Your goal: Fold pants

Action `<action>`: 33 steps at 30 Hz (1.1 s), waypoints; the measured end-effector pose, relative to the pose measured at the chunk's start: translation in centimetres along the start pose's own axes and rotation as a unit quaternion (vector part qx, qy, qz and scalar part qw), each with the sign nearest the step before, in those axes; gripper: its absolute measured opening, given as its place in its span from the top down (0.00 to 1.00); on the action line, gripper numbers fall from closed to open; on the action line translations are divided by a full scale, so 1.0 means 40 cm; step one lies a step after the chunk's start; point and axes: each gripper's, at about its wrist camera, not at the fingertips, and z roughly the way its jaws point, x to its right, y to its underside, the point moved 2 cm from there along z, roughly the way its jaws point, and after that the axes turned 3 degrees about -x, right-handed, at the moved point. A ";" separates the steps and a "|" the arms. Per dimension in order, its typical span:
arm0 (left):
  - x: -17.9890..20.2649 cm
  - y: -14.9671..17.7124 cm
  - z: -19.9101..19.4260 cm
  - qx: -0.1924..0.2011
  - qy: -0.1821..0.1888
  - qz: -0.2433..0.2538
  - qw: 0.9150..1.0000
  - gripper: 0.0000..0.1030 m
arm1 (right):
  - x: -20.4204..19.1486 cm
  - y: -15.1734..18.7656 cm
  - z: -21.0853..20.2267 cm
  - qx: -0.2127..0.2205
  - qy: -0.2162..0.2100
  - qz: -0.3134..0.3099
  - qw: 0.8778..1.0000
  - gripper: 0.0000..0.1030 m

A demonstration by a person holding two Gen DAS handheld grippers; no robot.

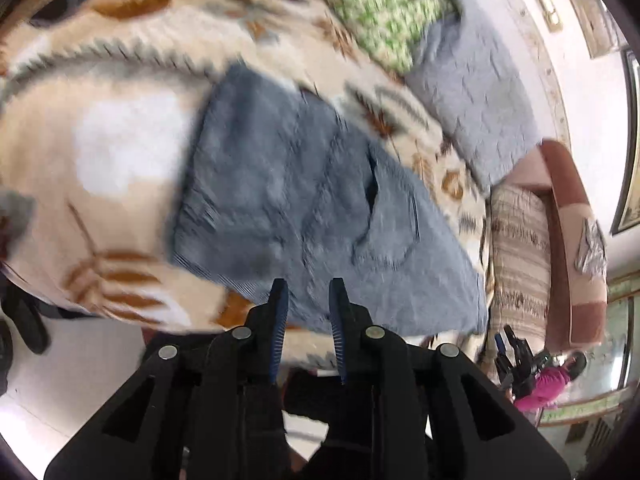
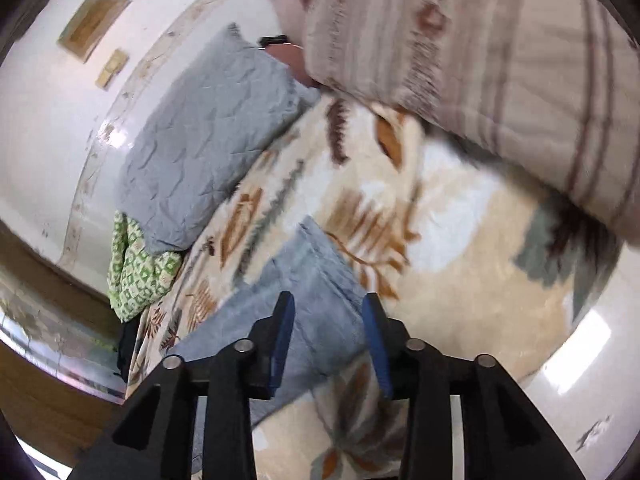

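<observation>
The blue denim pants (image 1: 288, 200) lie folded into a flat block on a cream blanket with brown and grey leaves (image 1: 120, 184), a back pocket facing up. My left gripper (image 1: 308, 292) hovers over the near edge of the pants, its jaws a little apart, with nothing pinched between the blue pads (image 1: 280, 312). In the right wrist view the pants (image 2: 312, 280) run away from me across the same blanket (image 2: 460, 280). My right gripper (image 2: 329, 308) hangs above their near end, jaws wider apart and empty.
A grey quilted pillow (image 1: 472, 92) (image 2: 200, 140) and a green patterned cloth (image 1: 380, 4) (image 2: 136, 268) lie at the head of the bed. A striped beige cover (image 2: 480, 60) (image 1: 520, 248) lies beside the blanket. A pink sleeve (image 1: 548, 384) shows at lower right.
</observation>
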 end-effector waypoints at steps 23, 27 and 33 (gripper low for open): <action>-0.091 -0.275 0.157 -0.093 0.055 -0.010 0.994 0.44 | -0.818 0.271 0.818 -0.337 -0.048 -0.390 0.856 0.58; -0.050 -0.214 0.141 -0.102 0.058 0.037 0.992 0.43 | -0.875 0.319 0.709 -0.293 -0.065 -0.486 0.821 0.99; -0.050 -0.194 0.149 -0.104 0.029 0.021 0.994 0.43 | -0.822 0.329 0.752 -0.273 0.006 -0.481 0.833 0.99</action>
